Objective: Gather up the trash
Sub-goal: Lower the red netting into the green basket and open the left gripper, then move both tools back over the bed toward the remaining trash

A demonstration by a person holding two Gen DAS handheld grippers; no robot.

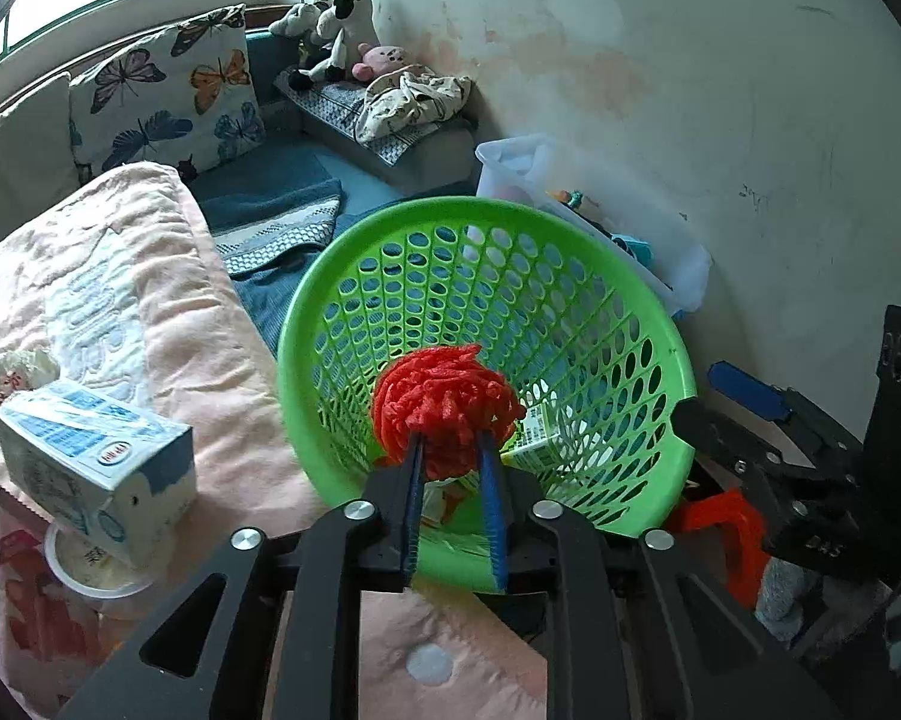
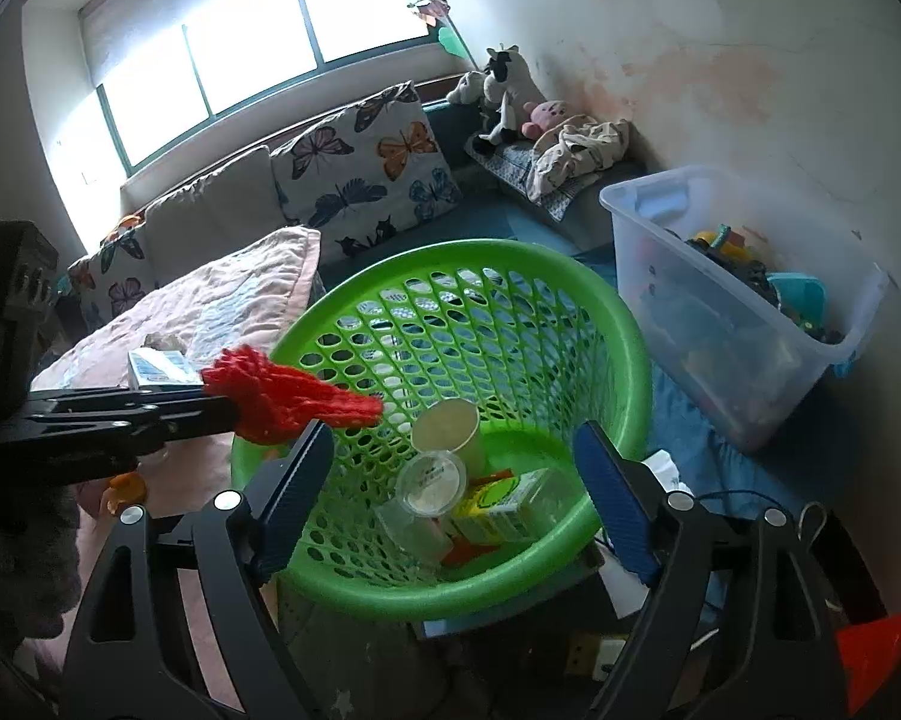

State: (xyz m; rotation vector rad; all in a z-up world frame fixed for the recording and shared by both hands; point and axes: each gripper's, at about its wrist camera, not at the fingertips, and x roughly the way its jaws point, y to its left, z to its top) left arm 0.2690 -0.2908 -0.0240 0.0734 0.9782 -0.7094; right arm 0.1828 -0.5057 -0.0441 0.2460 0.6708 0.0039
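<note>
Red foam net (image 1: 444, 402) is gripped by left gripper (image 1: 453, 450) jaws above the green basket (image 2: 624, 324) rim; right gripper (image 2: 450, 480) jaws are spread wide over the basket's near edge.

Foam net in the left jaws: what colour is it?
Red. The foam net shows best in the left wrist view, held over the green basket.

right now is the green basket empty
No, the green basket already holds a paper cup, a clear lidded tub and a small carton.
</note>
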